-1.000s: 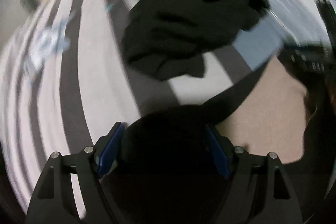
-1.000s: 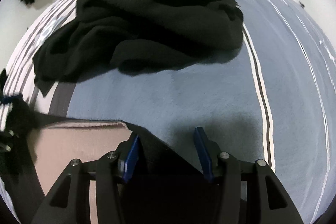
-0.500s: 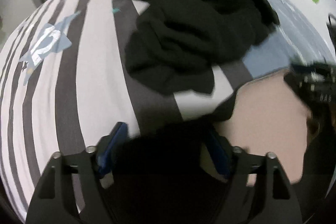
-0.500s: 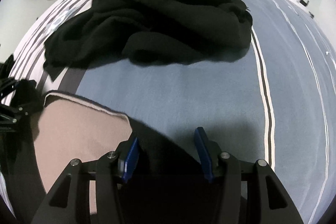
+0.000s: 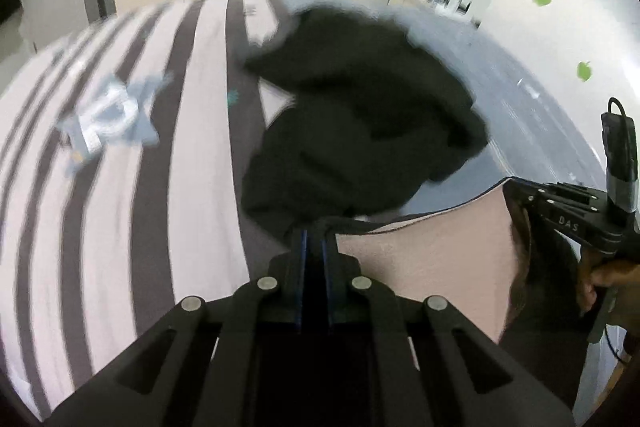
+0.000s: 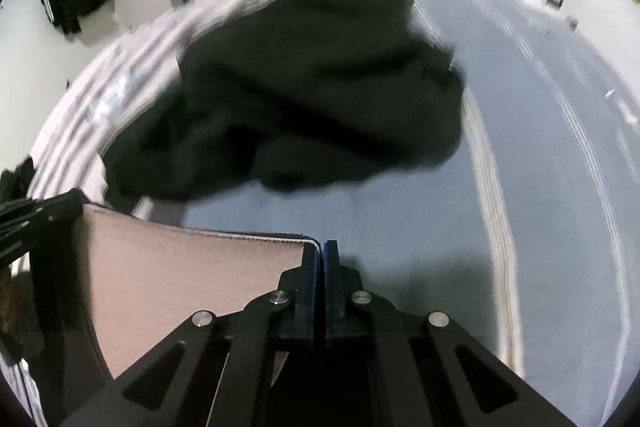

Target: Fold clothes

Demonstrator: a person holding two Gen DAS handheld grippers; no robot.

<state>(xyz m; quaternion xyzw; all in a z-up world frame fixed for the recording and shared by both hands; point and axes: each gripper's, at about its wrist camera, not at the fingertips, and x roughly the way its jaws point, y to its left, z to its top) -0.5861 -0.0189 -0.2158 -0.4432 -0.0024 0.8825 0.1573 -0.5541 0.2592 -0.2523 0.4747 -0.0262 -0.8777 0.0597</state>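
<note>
Left gripper, right gripper clamped on dark-edged pinkish-beige garment | step: top edge lifted, taut | next: carry over, fold

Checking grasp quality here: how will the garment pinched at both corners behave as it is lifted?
The garment is likely floppy: its edge spans left gripper and right gripper, and would probably sag if they near. Seemingly light. Its matte cloth is unlikely to slip.

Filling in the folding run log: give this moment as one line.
phase: lift garment edge | left hand-held gripper: shut on beige garment | right hand-held gripper: shut on beige garment | black clothes pile: untouched on bed
</note>
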